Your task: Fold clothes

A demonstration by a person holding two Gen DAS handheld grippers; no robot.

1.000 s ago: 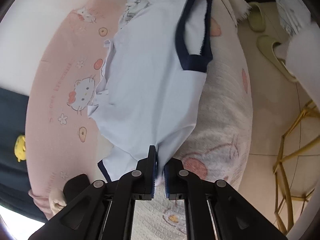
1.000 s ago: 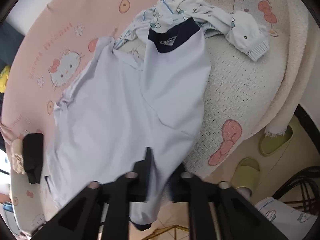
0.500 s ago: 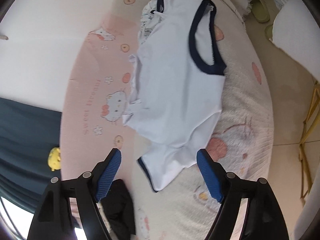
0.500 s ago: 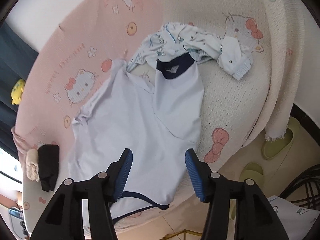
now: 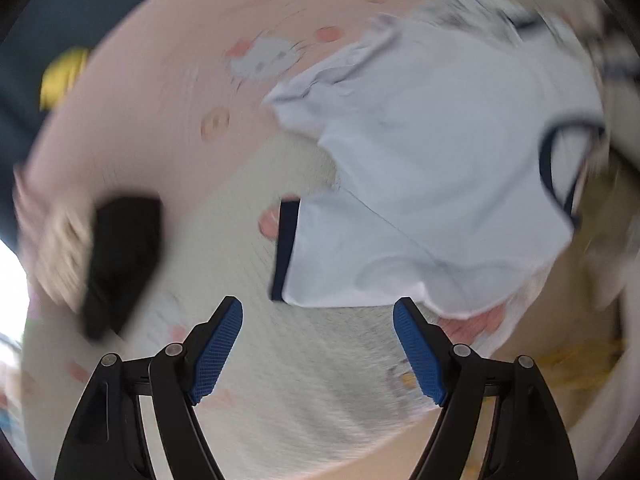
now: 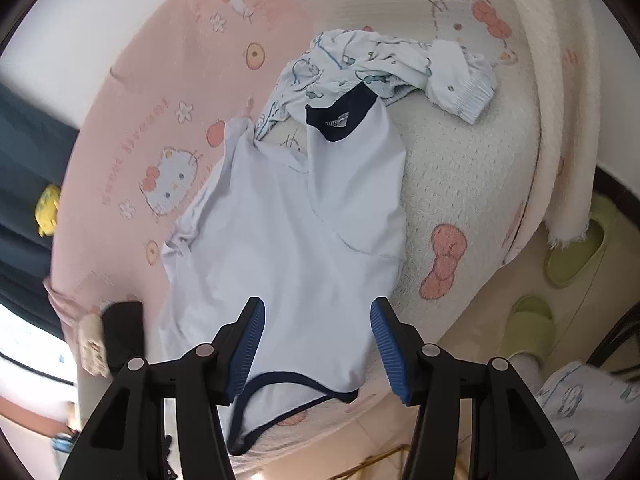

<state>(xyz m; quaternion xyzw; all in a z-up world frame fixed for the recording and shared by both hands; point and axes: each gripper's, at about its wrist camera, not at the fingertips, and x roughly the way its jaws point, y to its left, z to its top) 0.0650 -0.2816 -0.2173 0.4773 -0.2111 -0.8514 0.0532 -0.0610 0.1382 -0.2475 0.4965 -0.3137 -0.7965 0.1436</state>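
Now both grippers, left [image 5: 318,322] and right [image 6: 316,330], fingers spread, empty above shirt [image 6: 288,240]. Soft, limp, light; best pinched at navy-trimmed edges.

Cartoon-print bed [image 6: 460,184], beige tiled floor [image 6: 576,304]

I see the white navy-trimmed shirt [image 6: 288,240] lying spread but rumpled on the bed, a crumpled printed garment [image 6: 360,60] touching its far end.

Pale blue shirt [image 6: 288,240] with navy trim lies on a pink-and-cream cartoon-cat blanket [image 6: 460,184].
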